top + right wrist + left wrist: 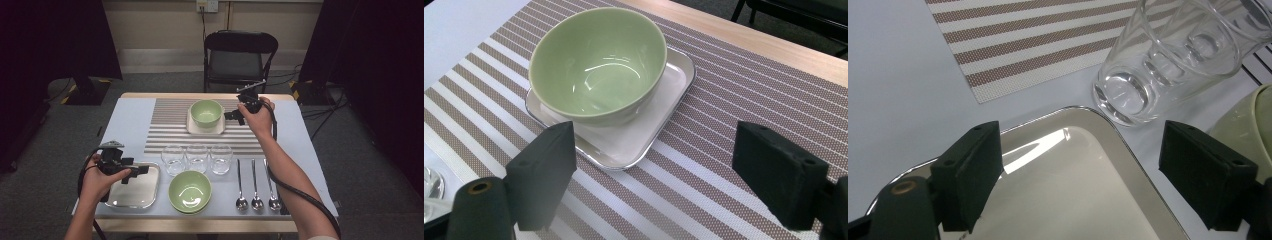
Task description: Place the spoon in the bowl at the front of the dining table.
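Left gripper [1075, 175]: jaws released — above steel tray [1063, 190] at table's near-left corner.
Right gripper [654, 170]: jaws released — near green bowl [596, 62] on white tray [634, 142].
Writing: none readable.

Three glasses [197, 158] are standing in a row at frame centre. Three spoons [256, 185] are lying side by side at lower right of centre. A second green bowl [190, 191] is sitting low in the middle. A black chair [239, 55] is standing top centre, behind the table [305, 145].
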Motion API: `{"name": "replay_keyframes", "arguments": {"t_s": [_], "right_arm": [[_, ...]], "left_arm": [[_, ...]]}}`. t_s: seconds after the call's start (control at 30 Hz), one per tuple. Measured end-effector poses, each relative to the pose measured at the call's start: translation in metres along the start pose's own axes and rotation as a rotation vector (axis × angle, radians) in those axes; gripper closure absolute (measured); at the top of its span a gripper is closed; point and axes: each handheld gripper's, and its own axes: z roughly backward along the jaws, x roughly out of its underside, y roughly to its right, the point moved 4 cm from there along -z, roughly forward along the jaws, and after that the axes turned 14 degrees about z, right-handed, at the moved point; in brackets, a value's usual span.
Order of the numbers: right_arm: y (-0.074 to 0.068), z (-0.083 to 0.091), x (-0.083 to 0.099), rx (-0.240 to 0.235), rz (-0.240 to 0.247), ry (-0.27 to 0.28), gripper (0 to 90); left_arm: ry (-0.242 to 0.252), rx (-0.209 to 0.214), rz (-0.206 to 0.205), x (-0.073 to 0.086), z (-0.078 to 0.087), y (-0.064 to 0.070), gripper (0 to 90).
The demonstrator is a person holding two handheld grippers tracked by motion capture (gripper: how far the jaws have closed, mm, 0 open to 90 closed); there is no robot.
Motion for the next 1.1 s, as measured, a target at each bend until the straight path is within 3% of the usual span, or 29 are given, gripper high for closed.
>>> {"name": "replay_keyframes", "arguments": {"t_s": [0.13,0.27,0.4,0.57,0.97,1.1], "right_arm": [[0.001,0.004,0.003,-0.004,-0.009,0.002,16.8],[0.003,0.008,0.007,0.002,0.000,0.004,16.8],[0.003,0.011,0.010,0.000,0.001,0.002,16.9],[0.003,0.013,0.012,-0.002,0.002,0.002,16.9],[-0.003,0.017,0.016,-0.020,0.016,0.008,16.9],[-0.003,0.021,0.019,-0.020,0.026,0.017,17.0]], "left_arm": [[-0.012,-0.005,-0.012,0.001,-0.002,0.002,17.4],[-0.021,-0.004,-0.023,0.000,-0.002,0.004,29.1],[-0.028,0.016,-0.037,0.000,-0.002,0.007,34.3],[-0.045,-0.021,-0.050,0.001,-0.001,0.009,41.3],[0.010,-0.031,-0.089,-0.003,0.003,0.012,46.6],[0.009,0.001,-0.100,-0.004,0.004,0.017,50.1]]}}
